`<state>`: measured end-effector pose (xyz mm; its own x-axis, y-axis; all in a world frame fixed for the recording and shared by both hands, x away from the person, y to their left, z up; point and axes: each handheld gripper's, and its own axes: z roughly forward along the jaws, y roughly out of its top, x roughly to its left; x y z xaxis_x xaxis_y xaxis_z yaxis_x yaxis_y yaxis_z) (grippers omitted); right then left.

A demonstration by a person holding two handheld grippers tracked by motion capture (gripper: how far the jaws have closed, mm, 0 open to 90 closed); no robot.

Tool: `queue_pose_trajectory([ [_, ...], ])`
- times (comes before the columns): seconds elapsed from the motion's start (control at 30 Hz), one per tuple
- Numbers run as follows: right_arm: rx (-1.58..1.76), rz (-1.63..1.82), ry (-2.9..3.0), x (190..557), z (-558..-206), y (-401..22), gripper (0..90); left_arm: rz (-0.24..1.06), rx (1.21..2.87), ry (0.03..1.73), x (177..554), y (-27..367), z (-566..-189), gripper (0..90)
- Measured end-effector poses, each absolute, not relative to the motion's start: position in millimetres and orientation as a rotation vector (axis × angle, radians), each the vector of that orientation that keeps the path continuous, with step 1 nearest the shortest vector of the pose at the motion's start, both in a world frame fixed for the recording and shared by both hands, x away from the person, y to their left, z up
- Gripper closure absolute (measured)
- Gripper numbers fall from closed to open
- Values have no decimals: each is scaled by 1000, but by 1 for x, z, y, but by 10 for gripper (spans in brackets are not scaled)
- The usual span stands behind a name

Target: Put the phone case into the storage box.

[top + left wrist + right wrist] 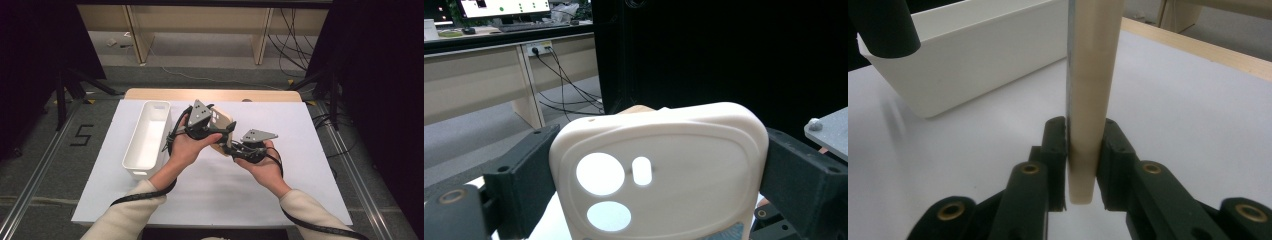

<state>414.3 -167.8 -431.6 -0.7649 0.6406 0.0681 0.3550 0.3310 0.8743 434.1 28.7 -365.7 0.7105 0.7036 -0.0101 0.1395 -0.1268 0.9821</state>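
At center frame in the high view, the left gripper [220,131] spans a cream phone case [223,131] across its width, jaws wide and pressed to both side edges, as the left gripper view confirms on the phone case [664,165]. The right gripper [235,149], lower right of it, pinches the case's thin bottom edge, jaws nearly together. The case is held off the white mat [280,130], long axis running from the right gripper up toward the left. The white bin [131,161] lies at left, nearer the left hand. No brand shows; a "5" [82,135] is taped on the floor.
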Motion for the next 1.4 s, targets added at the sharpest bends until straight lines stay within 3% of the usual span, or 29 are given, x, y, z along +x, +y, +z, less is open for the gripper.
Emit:
queue_pose_trajectory([
  [0.2, 886, 1415, 2301, 414, -431, -166, 646, 572, 1644, 695, 435, 32, -363, 96],
  [0.37, 896, 1440, 2291, 415, -430, -166, 456, 585, 1633, 701, 436, 37, -361, 97],
  [0.5, 877, 1454, 2284, 414, -431, -165, 219, 601, 1627, 705, 436, 39, -359, 97],
  [0.6, 862, 1431, 2292, 414, -432, -167, 156, 613, 1629, 705, 437, 41, -357, 97],
  [0.97, 825, 1467, 2282, 408, -433, -181, 53, 641, 1611, 723, 437, 52, -352, 97],
  [1.4, 806, 1502, 2250, 403, -428, -197, 35, 653, 1603, 728, 437, 59, -348, 98],
])
